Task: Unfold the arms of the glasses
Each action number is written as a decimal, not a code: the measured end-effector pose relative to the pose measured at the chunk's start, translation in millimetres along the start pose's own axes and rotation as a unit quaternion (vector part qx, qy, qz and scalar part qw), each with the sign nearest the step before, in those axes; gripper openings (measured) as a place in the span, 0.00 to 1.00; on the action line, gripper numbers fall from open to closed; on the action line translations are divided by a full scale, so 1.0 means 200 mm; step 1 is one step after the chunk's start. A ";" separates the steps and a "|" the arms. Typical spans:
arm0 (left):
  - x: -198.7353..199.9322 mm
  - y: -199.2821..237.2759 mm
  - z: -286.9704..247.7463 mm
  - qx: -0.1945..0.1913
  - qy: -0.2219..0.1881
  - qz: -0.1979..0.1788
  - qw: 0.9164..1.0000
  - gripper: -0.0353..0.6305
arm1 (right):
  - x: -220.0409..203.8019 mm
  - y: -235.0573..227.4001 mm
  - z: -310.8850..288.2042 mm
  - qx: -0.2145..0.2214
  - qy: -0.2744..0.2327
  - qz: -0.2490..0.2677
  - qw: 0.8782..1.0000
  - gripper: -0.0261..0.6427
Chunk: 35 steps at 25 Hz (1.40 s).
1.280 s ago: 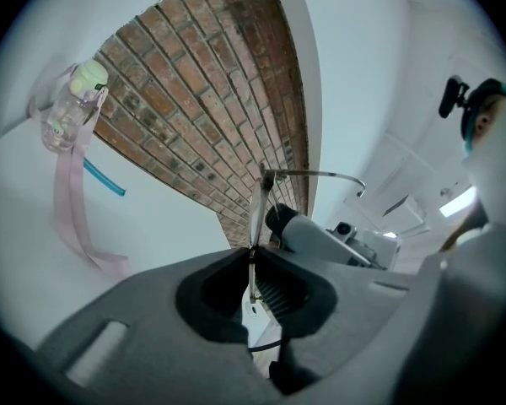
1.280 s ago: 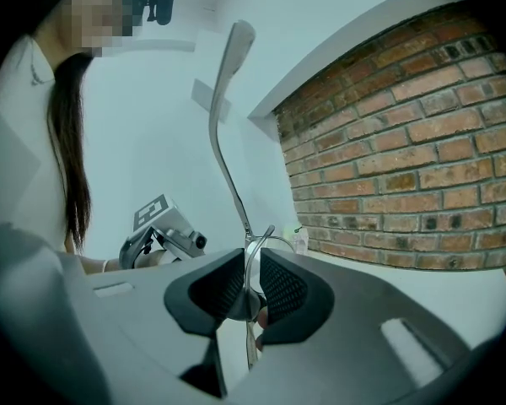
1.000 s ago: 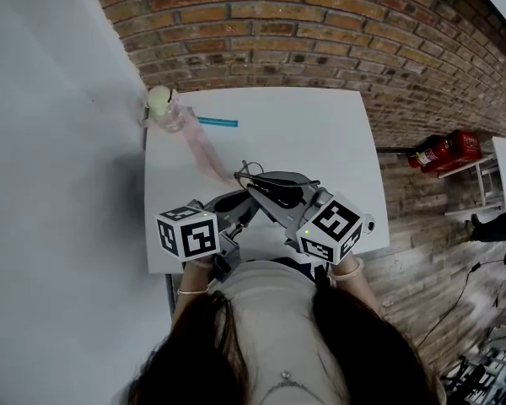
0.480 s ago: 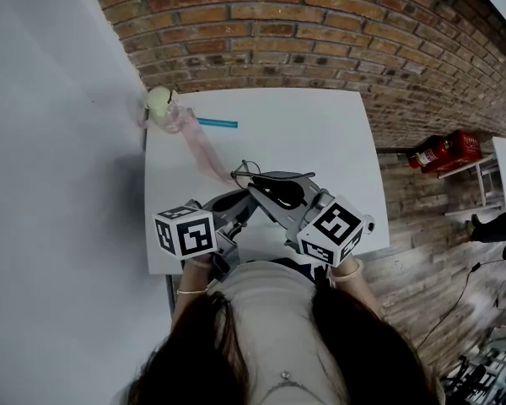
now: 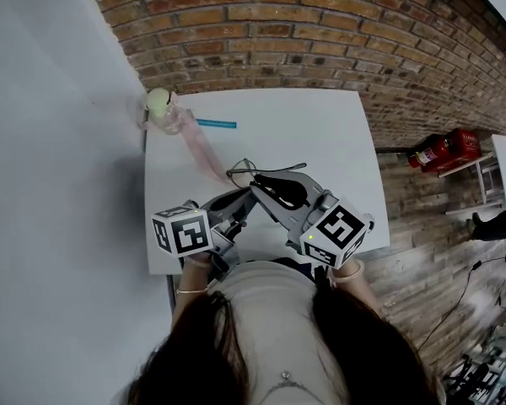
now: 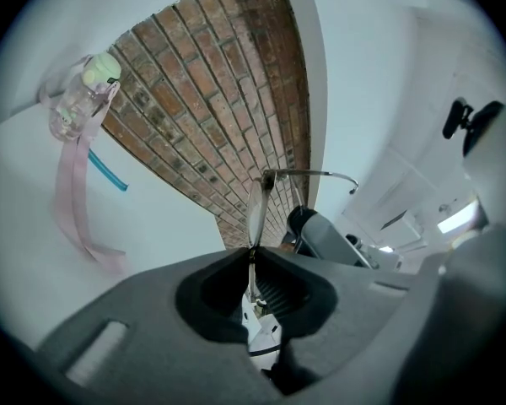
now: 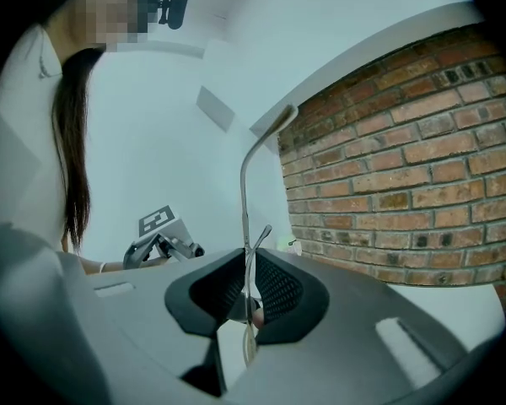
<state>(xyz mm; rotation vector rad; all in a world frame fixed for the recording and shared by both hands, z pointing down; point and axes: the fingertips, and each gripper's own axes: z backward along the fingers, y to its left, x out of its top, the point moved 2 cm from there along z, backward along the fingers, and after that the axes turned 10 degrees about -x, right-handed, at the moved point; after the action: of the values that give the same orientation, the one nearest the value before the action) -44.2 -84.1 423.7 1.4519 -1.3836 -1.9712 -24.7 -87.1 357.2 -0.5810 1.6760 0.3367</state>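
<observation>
Closest to the person, the left tongs (image 6: 251, 256) were closed tight on the front frame of the glasses (image 6: 258, 207), most likely to keep it steady. The right tongs (image 7: 247, 264) were pressed together on one thin arm (image 7: 244, 184), probably so that it could be swung out from its hinge. The glasses hung between both tongs, just above the white surface (image 5: 320, 133), which gave the arm room to turn. Farther away, a bottle (image 5: 162, 105) with a pink strap (image 5: 201, 152) and a blue stick (image 5: 217, 123) lay well apart, near the brick wall (image 5: 278, 32).
</observation>
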 end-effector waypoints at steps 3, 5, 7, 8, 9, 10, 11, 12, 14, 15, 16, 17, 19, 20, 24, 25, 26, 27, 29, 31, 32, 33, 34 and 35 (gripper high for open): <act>0.00 0.01 0.00 -0.001 -0.005 0.006 1.000 0.09 | 0.01 -0.01 0.01 -0.004 -0.006 0.001 1.000 0.10; 0.00 0.03 0.01 0.002 -0.008 0.006 1.000 0.09 | 0.01 -0.02 0.02 -0.006 -0.010 0.001 1.000 0.10; 0.00 0.03 0.01 0.001 -0.013 0.008 1.000 0.09 | 0.02 -0.02 0.03 -0.008 -0.014 0.001 1.000 0.10; 0.00 0.02 0.01 -0.001 -0.015 0.011 1.000 0.09 | 0.02 -0.02 0.03 -0.009 -0.016 0.001 1.000 0.10; 0.01 0.02 0.01 -0.002 -0.017 0.013 1.000 0.09 | 0.02 -0.02 0.03 -0.010 -0.018 0.000 1.000 0.10; 0.01 0.01 0.01 -0.002 -0.019 0.015 1.000 0.09 | 0.03 -0.03 0.03 -0.011 -0.020 0.000 1.000 0.10; 0.01 0.02 0.01 -0.002 -0.019 0.016 1.000 0.09 | 0.03 -0.03 0.04 -0.012 -0.022 -0.001 1.000 0.10; 0.01 0.02 0.01 -0.001 -0.020 0.017 1.000 0.09 | 0.04 -0.03 0.04 -0.013 -0.024 -0.002 1.000 0.10; 0.01 0.01 0.01 0.000 -0.021 0.018 1.000 0.09 | 0.04 -0.04 0.05 -0.014 -0.028 -0.007 0.999 0.10; 0.01 0.01 0.01 0.000 -0.022 0.019 1.000 0.09 | 0.04 -0.05 0.06 -0.014 -0.029 -0.009 0.999 0.10; 0.01 0.01 0.01 0.001 -0.023 0.020 1.000 0.09 | 0.05 -0.05 0.07 -0.015 -0.031 -0.011 0.999 0.10; 0.01 0.01 0.01 0.001 -0.023 0.021 1.000 0.09 | 0.05 -0.05 0.07 -0.016 -0.032 -0.012 0.999 0.10; 0.02 0.01 0.02 0.000 -0.025 0.023 0.999 0.09 | 0.05 -0.06 0.08 -0.017 -0.034 -0.015 0.999 0.10; 0.02 0.00 0.01 0.000 -0.025 0.024 0.999 0.09 | 0.06 -0.06 0.08 -0.018 -0.036 -0.015 0.999 0.10; 0.02 0.01 0.02 -0.001 -0.028 0.030 0.999 0.09 | 0.06 -0.07 0.09 -0.019 -0.042 -0.021 0.999 0.10; 0.02 0.01 0.02 -0.002 -0.029 0.031 0.999 0.09 | 0.07 -0.08 0.09 -0.019 -0.043 -0.023 0.999 0.10; 0.02 0.02 0.02 -0.003 -0.031 0.033 0.999 0.09 | 0.07 -0.08 0.10 -0.019 -0.045 -0.026 0.998 0.10; 0.02 0.02 0.02 -0.004 -0.032 0.035 0.999 0.09 | 0.07 -0.08 0.10 -0.020 -0.046 -0.028 0.998 0.10; 0.02 0.02 0.03 -0.005 -0.037 0.038 0.999 0.09 | 0.08 -0.09 0.11 -0.021 -0.051 -0.032 0.998 0.09; 0.03 0.02 0.03 -0.007 -0.042 0.041 0.998 0.09 | 0.08 -0.10 0.12 -0.022 -0.056 -0.035 0.998 0.09; 0.03 0.02 0.03 -0.006 -0.044 0.041 0.998 0.09 | 0.09 -0.10 0.12 -0.023 -0.058 -0.037 0.997 0.09; 0.03 0.03 0.03 -0.005 -0.046 0.041 0.998 0.09 | 0.09 -0.10 0.13 -0.023 -0.060 -0.038 0.997 0.09; 0.03 0.03 0.04 -0.004 -0.047 0.041 0.998 0.09 | 0.09 -0.10 0.13 -0.024 -0.062 -0.040 0.997 0.09; 0.03 0.03 0.04 -0.004 -0.047 0.042 0.998 0.09 | 0.09 -0.11 0.14 -0.024 -0.063 -0.041 0.997 0.09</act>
<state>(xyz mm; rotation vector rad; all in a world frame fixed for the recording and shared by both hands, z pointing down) -54.8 -87.5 425.6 1.2899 -1.4508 -2.0129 7.5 -93.9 336.7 -0.6498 1.5217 0.3480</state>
